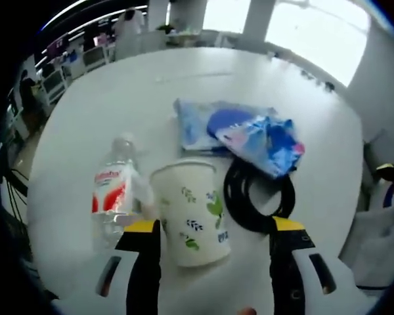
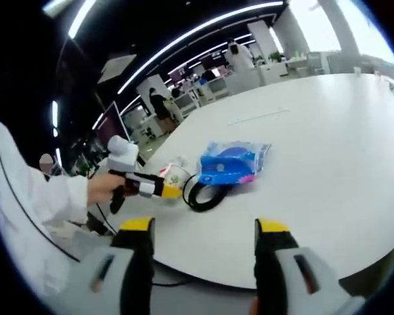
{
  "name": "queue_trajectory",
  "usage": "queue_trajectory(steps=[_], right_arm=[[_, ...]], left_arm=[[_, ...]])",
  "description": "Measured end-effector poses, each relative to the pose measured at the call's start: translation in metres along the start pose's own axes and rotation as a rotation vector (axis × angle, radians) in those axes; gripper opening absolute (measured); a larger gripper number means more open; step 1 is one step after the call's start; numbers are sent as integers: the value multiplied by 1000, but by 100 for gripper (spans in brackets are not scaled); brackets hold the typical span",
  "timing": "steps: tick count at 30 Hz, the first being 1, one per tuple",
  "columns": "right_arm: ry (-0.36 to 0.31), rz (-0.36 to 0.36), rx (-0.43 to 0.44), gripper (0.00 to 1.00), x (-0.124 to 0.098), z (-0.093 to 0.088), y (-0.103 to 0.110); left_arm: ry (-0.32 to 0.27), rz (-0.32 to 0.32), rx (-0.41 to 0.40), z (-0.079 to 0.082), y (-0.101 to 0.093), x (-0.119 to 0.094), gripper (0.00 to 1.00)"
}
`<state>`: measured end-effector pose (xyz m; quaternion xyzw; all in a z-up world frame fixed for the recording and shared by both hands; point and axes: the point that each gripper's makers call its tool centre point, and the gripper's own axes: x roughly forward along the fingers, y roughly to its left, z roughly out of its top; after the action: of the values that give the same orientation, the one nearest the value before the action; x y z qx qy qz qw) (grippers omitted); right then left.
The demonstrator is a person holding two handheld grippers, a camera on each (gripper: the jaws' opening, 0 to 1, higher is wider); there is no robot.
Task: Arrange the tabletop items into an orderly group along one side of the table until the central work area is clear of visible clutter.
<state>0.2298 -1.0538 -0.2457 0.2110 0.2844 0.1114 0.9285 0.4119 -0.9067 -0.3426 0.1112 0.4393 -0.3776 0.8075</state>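
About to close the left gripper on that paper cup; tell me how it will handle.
The paper cup looks thin-walled, so a hard squeeze probably crushes it. Standing upright and seemingly light, it may tip toward the water bottle close beside it.

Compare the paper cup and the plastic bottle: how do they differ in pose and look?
The paper cup stands upright; the plastic bottle lies on its side. The cup is opaque white with leaf prints; the bottle is clear with a red and white label. Both sit side by side on the white table.

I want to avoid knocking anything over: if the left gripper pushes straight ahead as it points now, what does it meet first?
Most likely the paper cup, which stands between the open jaws of the left gripper. The black cable coil lies just beyond, to its right.
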Motion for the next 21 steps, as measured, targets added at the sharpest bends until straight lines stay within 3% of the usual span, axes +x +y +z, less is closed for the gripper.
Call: queue_trajectory(steps=[8,14,21], right_arm=[[17,-4,-7,59,3,-3,1],[24,-17,-5,58,4,-5,-2],[21,-25,-4,58,3,-5,-3]], left_arm=[[18,1,9,1,2,7,63],[61,10,25,-8,3,13,60],[57,28,-26,-8,7,14,56]])
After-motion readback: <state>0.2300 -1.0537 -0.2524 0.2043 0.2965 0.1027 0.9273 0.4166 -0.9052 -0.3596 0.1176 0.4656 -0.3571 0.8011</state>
